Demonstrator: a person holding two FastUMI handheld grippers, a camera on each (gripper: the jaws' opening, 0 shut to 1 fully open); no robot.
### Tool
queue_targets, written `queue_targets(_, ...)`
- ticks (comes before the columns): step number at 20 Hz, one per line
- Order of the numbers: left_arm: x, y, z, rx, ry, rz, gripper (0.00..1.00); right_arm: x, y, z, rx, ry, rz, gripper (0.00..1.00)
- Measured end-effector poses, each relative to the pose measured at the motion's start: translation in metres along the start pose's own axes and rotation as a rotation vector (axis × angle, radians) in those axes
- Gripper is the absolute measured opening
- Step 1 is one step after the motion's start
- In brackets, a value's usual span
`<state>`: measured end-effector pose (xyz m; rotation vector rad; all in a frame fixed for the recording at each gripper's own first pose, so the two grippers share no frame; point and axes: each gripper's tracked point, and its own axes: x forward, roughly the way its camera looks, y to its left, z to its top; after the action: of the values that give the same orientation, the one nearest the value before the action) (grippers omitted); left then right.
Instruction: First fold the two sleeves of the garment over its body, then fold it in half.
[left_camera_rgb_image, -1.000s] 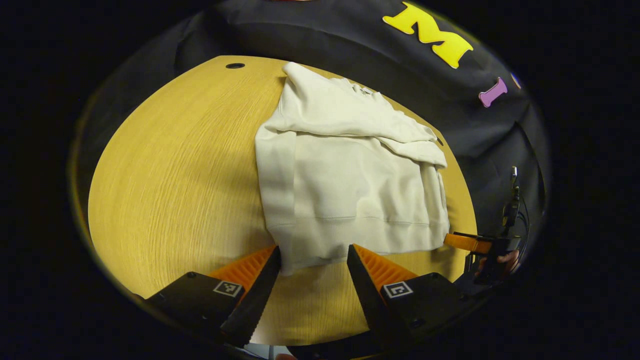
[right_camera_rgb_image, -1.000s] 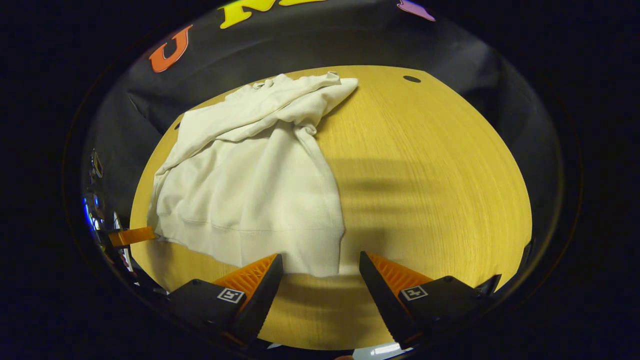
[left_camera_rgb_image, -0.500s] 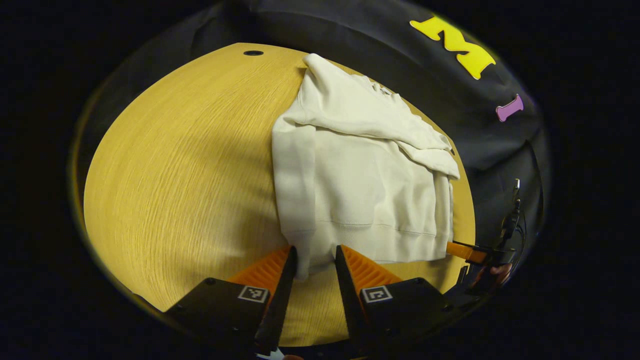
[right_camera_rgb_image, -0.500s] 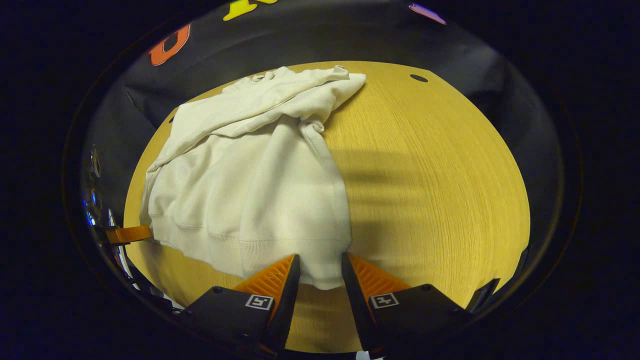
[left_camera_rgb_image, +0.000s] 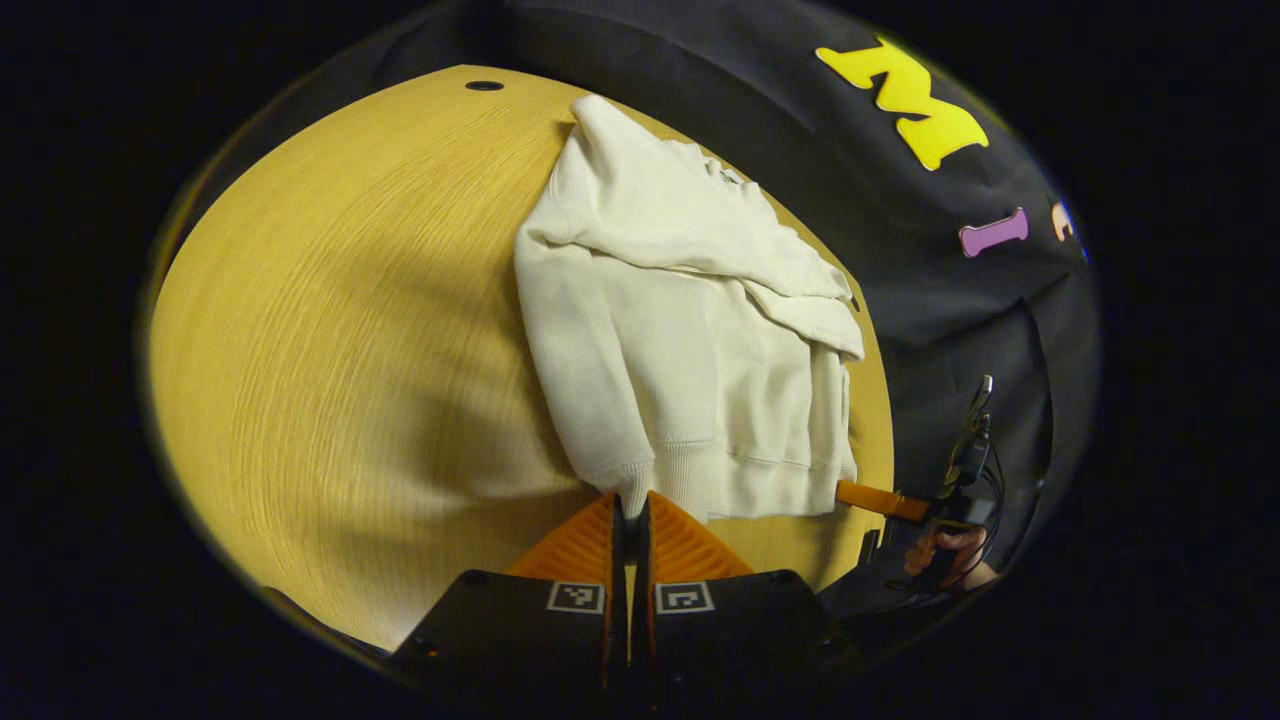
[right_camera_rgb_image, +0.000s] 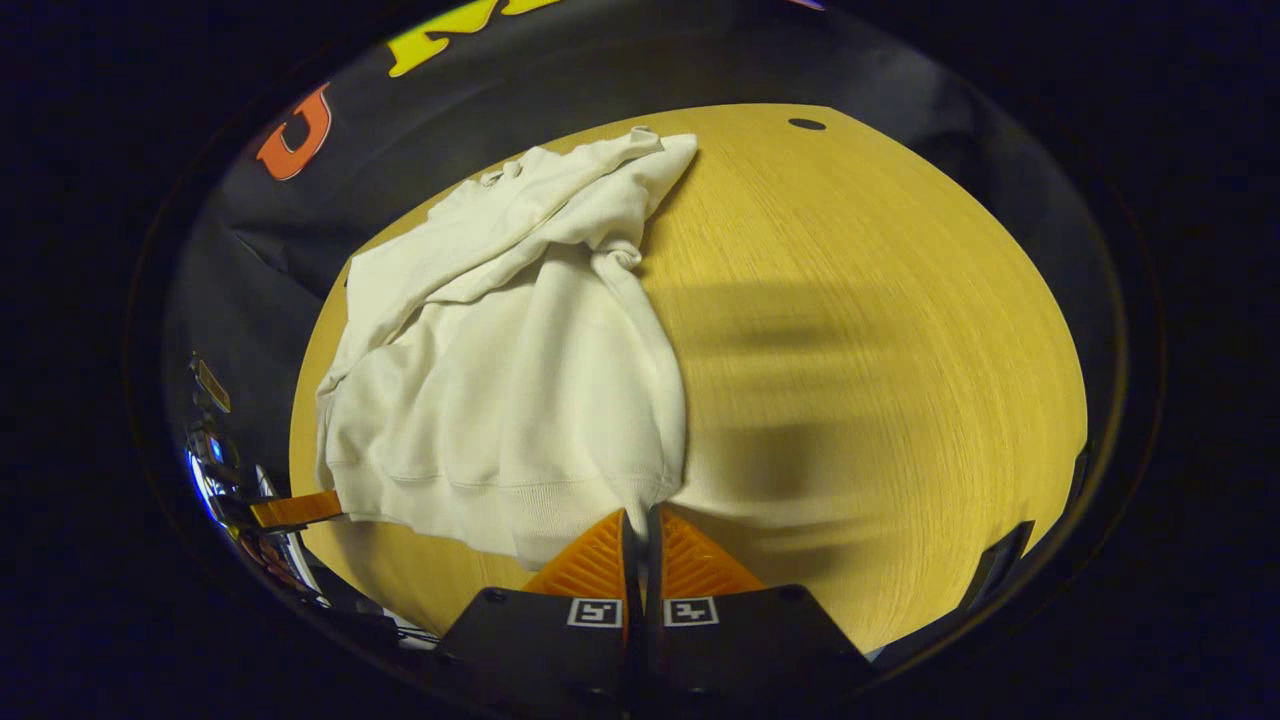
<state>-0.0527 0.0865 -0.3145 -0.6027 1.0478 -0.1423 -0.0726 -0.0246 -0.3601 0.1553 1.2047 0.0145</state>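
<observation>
The left gripper (left_camera_rgb_image: 630, 510) has a black blocky body that bears two small square black-and-white tag markers, one at the root of each ridged, wedge-shaped finger. The right gripper (right_camera_rgb_image: 640, 520) is built alike, with the same pair of markers. A hand (left_camera_rgb_image: 945, 553) grips a black handle, with dark cables beside it.

No readable words or numbers appear; each hand-held gripper carries small square black-and-white coded markers, on the left hand-held gripper (left_camera_rgb_image: 630, 505) and the right hand-held gripper (right_camera_rgb_image: 640, 515).
</observation>
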Motion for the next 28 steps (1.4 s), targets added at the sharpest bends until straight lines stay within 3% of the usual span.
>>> queue_targets(7,-0.058,-0.027,0.016,0.067,-0.004,0.011,0.04,-0.062,-0.003,0.054,0.027,-0.086,0.064,0.00)
queue_targets(13,-0.090,-0.051,0.061,0.198,-0.052,0.041,0.05,-0.115,0.007,0.118,-0.082,-0.195,0.104,0.00)
queue_targets(19,-0.093,-0.074,0.165,0.286,-0.185,0.078,0.04,-0.119,0.029,0.192,-0.143,-0.279,0.148,0.00)
queue_targets(28,-0.042,-0.068,0.280,0.469,-0.193,0.182,0.04,-0.066,0.072,0.300,-0.335,-0.375,0.099,0.00)
